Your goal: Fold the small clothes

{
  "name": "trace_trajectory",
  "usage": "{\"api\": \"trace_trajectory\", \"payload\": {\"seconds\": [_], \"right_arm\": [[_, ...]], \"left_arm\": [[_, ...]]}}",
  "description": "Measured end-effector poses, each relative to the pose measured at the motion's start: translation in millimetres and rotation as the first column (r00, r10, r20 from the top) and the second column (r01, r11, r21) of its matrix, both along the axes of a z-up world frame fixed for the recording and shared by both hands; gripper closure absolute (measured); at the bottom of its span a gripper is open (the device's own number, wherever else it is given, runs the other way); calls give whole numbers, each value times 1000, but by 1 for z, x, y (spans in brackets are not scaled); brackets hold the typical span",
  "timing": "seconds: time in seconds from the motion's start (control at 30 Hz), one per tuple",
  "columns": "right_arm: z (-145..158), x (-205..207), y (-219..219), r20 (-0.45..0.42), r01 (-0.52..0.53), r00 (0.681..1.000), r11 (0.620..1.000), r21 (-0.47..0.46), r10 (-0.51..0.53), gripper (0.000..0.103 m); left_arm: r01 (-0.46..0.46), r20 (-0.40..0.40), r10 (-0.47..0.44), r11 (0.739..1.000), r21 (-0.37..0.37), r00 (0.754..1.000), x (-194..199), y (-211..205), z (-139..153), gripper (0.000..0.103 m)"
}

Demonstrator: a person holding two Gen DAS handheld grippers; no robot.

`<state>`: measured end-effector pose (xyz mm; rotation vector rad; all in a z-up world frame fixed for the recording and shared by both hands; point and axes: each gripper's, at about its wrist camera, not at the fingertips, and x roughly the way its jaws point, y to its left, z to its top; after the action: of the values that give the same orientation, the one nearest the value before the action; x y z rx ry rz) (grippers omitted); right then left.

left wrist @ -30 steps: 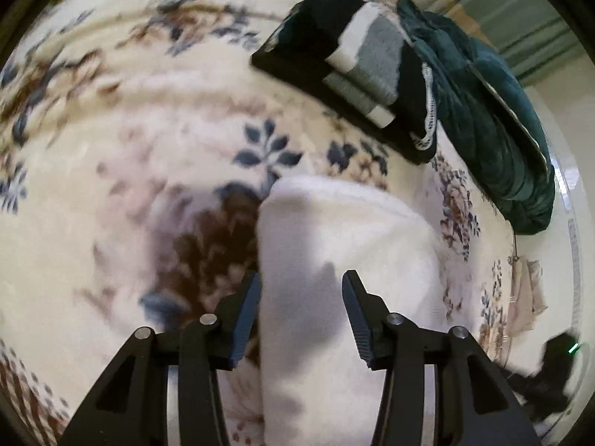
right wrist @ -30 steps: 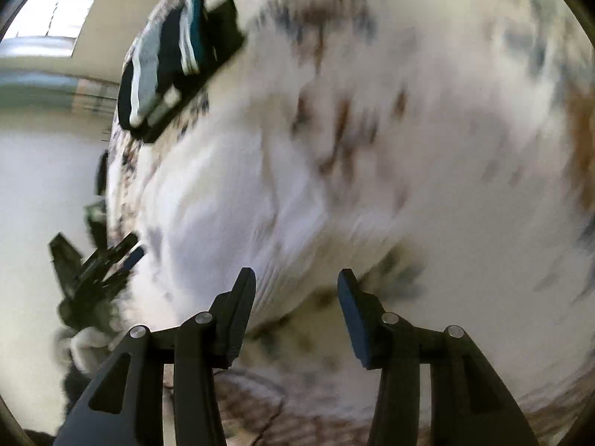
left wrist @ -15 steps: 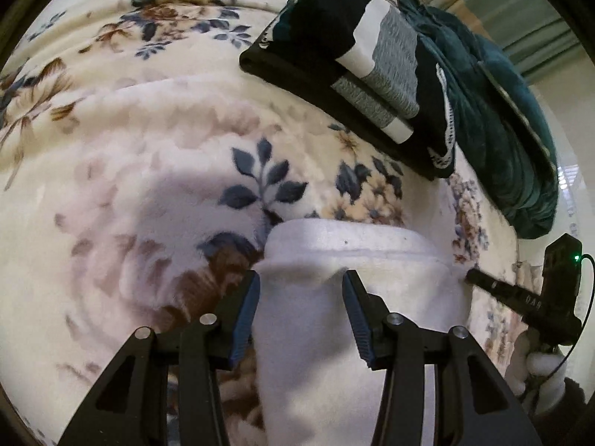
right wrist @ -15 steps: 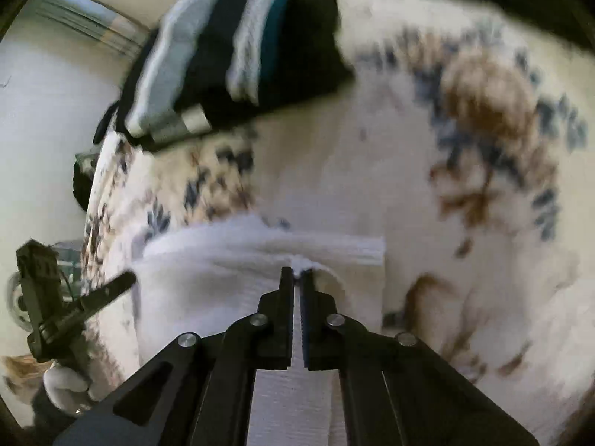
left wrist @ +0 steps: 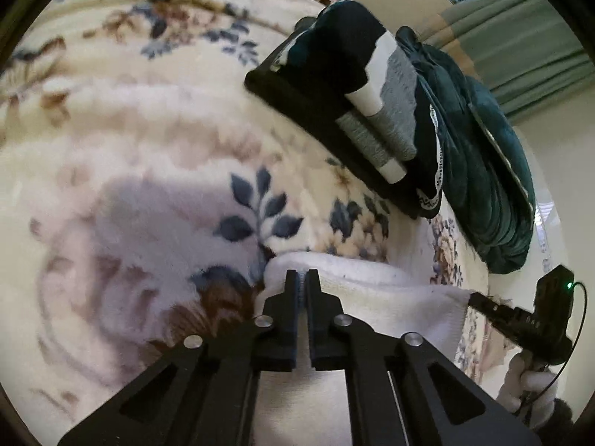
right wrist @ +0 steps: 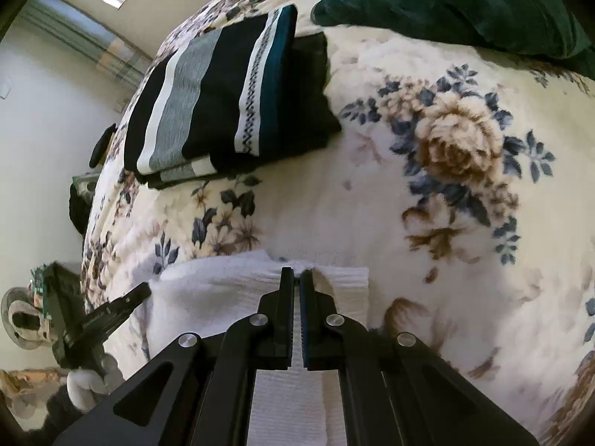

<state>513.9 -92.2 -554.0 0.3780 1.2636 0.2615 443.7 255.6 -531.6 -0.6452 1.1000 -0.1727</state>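
Observation:
A white knitted garment lies on a floral blanket, its far edge lifted between my two grippers. My left gripper is shut on the garment's far left edge. My right gripper is shut on the garment at its far right edge. In the left wrist view the right gripper shows at the garment's right corner. In the right wrist view the left gripper shows at its left corner.
A stack of folded dark clothes with grey and white stripes lies on the blanket beyond the garment. A dark green quilted blanket lies behind the stack. Curtains hang at the back.
My left gripper has shut on the white garment's edge; it was open half a second ago. My right gripper shut on the other edge earlier and still holds it.

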Motion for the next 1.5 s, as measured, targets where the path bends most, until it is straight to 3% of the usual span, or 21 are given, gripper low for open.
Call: {"api": "trace_trajectory", "payload": {"seconds": [0.13, 0.27, 0.33, 0.43, 0.5, 0.57, 0.6, 0.63, 0.67, 0.7, 0.8, 0.83, 0.9, 1.03, 1.13, 1.17, 1.2, 1.27, 1.3, 1.4, 1.5], "right_arm": [[-2, 11, -2, 11, 25, 1000, 998, -52, -25, 101], [-30, 30, -3, -34, 43, 998, 993, -108, -47, 101], [-47, 36, -1, -63, 36, 997, 991, -132, -45, 101], [-73, 42, 7, -163, -31, 986, 994, -103, 14, 101], [-76, 41, 2, -196, -13, 981, 998, -61, 1, 99], [-69, 39, -11, -218, 14, 976, 1000, -24, -18, 77], [-61, 35, -19, -203, 34, 978, 999, -8, -35, 62], [-53, 30, -27, -186, 47, 982, 999, 14, -43, 60], [-48, 26, -31, -186, 43, 982, 998, 34, -36, 59], [-44, 22, -34, -198, 36, 980, 998, 46, -26, 54], [-50, -2, -40, -268, -2, 963, 992, 124, 35, 50], [-56, -9, -40, -288, -12, 956, 989, 149, 55, 34], [-78, -28, -37, -344, -35, 932, 972, 230, 115, 12], [-127, -46, -23, -422, -23, 886, 927, 375, 193, 10], [-141, -46, -10, -406, -6, 887, 885, 465, 219, 6], [-142, -45, -7, -395, 0, 891, 869, 494, 225, 6], [-141, -44, -5, -379, 8, 898, 852, 523, 224, 8], [-139, -46, 8, -365, -8, 897, 834, 551, 250, 36], [-137, -48, 13, -364, -24, 895, 841, 541, 260, 69], [-124, -53, 17, -343, -6, 915, 855, 518, 214, 79], [-103, -57, 13, -319, 35, 935, 852, 522, 156, 81]], "left_arm": [[6, 0, -6, 1000, 29, 1000, 11, -4, 0, 101], [3, -39, -1, 999, 35, 999, 34, -2, -19, 103], [-2, -64, 2, 1000, 2, 998, 41, 2, -25, 103], [25, -71, -24, 1000, 10, 997, 43, 2, -17, 102], [22, -78, -21, 1000, 8, 997, 37, 5, -10, 97], [18, -93, -16, 1000, 14, 996, 26, 8, -2, 85], [12, -90, -12, 1000, 8, 996, 19, 10, 2, 69], [10, -82, -11, 1000, -8, 997, 12, 10, 6, 60], [6, -76, -8, 1000, -20, 997, 7, 10, 8, 44], [4, -76, -6, 999, -34, 997, 0, 9, 9, 39], [21, -117, -32, 995, -95, 993, -25, 4, 3, 39], [18, -132, -32, 994, -105, 991, -33, 4, 0, 39], [20, -159, -44, 988, -151, 986, -54, 0, -11, 39], [-5, -199, -54, 959, -284, 979, -75, -10, -45, 39], [-2, -181, -76, 918, -396, 981, -71, -22, -61, 36], [2, -168, -81, 907, -421, 982, -67, -27, -64, 35], [-4, -167, -71, 912, -410, 983, -64, -30, -65, 36], [2, -128, -58, 916, -401, 990, -59, -35, -58, 45], [20, -106, -64, 927, -374, 992, -56, -38, -51, 70], [29, -72, -58, 935, -354, 996, -52, -39, -31, 76], [45, -42, -63, 935, -352, 997, -44, -39, -4, 77]]}}
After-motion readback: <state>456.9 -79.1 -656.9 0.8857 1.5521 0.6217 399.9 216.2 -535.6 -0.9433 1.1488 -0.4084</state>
